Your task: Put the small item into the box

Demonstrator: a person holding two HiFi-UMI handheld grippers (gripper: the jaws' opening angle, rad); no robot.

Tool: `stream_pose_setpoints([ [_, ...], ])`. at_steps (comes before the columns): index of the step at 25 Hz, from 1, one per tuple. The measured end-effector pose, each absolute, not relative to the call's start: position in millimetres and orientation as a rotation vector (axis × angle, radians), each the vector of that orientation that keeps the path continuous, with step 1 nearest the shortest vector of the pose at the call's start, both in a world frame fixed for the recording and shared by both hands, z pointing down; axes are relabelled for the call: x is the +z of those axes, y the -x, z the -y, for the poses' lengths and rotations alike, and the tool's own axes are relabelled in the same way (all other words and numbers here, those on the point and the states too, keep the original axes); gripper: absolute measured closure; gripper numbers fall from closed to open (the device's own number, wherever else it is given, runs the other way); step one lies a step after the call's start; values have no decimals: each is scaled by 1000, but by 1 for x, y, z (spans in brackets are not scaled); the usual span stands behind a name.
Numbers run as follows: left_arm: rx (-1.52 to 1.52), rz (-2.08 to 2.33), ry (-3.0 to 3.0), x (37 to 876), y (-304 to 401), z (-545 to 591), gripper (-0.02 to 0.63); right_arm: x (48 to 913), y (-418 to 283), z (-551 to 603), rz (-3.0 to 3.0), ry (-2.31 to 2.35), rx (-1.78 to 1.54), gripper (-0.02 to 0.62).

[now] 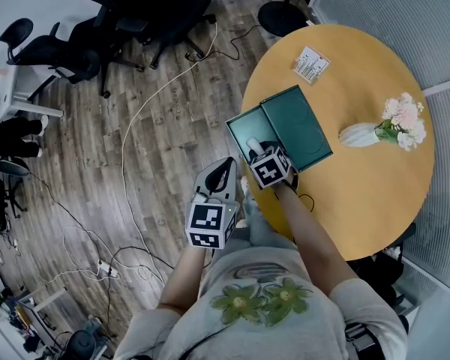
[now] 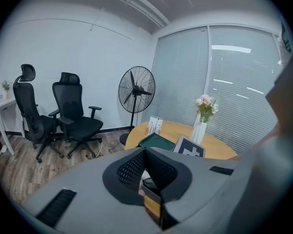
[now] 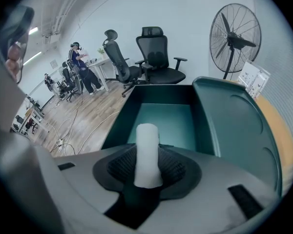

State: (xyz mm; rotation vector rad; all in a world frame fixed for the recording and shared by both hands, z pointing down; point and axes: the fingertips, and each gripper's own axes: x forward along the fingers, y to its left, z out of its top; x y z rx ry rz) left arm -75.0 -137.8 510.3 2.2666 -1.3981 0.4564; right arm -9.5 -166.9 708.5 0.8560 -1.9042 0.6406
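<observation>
Tabletop [image 1: 364,201]: right claw [image 1: 255,153] with item [image 3: 147,145] above box [image 3: 170,123]

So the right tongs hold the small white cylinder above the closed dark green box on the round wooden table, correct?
Not quite: the dark green box is open, its lid folded out flat beside it, as the right gripper view shows. Otherwise right: the right tongs hold the small white cylinder above it on the round wooden table.

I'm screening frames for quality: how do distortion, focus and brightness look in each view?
Head view: even light, sharp, wood floor bowed toward the edges. Left gripper view: heavy fisheye with black corners, window blinds brightest. Right gripper view: same fisheye; white cylinder slightly soft, green box crisp.
</observation>
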Motion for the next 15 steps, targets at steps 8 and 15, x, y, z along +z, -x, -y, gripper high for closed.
stream_pose_setpoints([
  [8, 445, 1395, -2267, 510, 75, 140, 604, 709, 12, 166, 1922, -836, 672, 416],
  [15, 421, 1402, -2285, 498, 77, 142, 604, 672, 15, 166, 2013, -894, 663, 416],
])
